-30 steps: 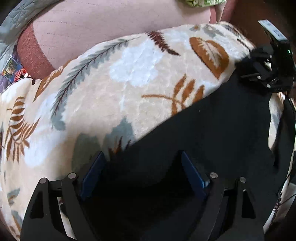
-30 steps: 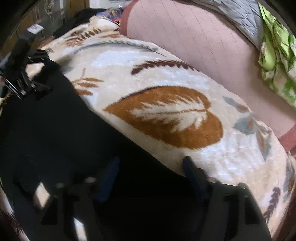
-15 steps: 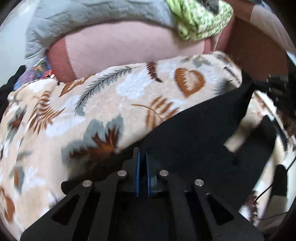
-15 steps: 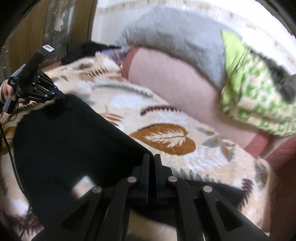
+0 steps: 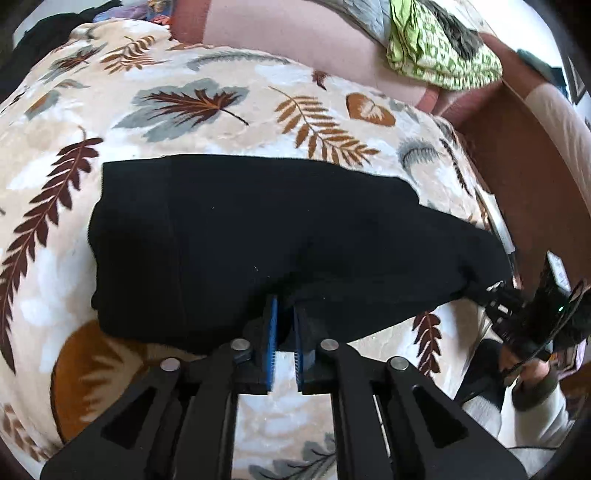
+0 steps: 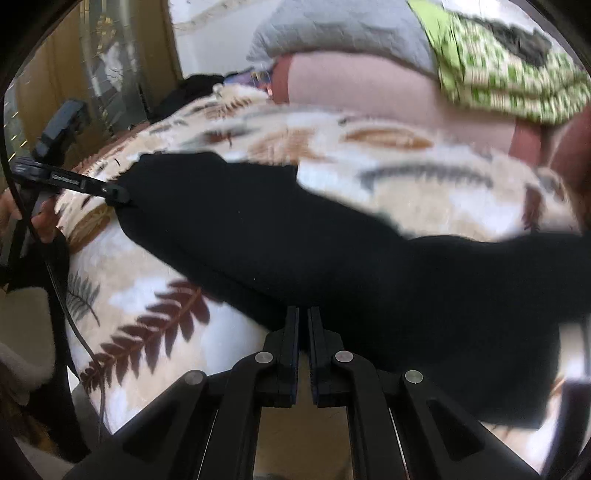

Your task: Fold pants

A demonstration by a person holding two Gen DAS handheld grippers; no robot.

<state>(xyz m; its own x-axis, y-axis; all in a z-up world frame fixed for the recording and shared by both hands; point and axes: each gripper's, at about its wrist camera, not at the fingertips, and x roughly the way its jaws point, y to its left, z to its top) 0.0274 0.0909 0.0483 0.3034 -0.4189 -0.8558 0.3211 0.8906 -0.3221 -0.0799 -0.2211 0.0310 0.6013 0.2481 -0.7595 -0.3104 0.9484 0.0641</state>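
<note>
The black pants [image 5: 258,236] lie across a leaf-patterned blanket [image 5: 184,103] on a bed. My left gripper [image 5: 283,314] is shut on the near edge of the pants. It also shows in the right wrist view [image 6: 122,195] pinching the pants' far left corner. My right gripper [image 6: 303,317] is shut on the near edge of the pants [image 6: 332,251]. It shows in the left wrist view [image 5: 495,295] at the pants' right end. The cloth is stretched between both grippers, lifted a little along the near edge.
A pink bolster [image 5: 295,33] and a green patterned cloth [image 5: 439,51] lie at the head of the bed, under a grey quilt [image 6: 332,29]. A brown wooden bed frame [image 5: 517,177] runs along the right. A wooden cabinet [image 6: 74,74] stands at the left.
Both grippers went from open to shut on the pants' edge. They then pulled back and up towards me, drawing the pants across the blanket.
</note>
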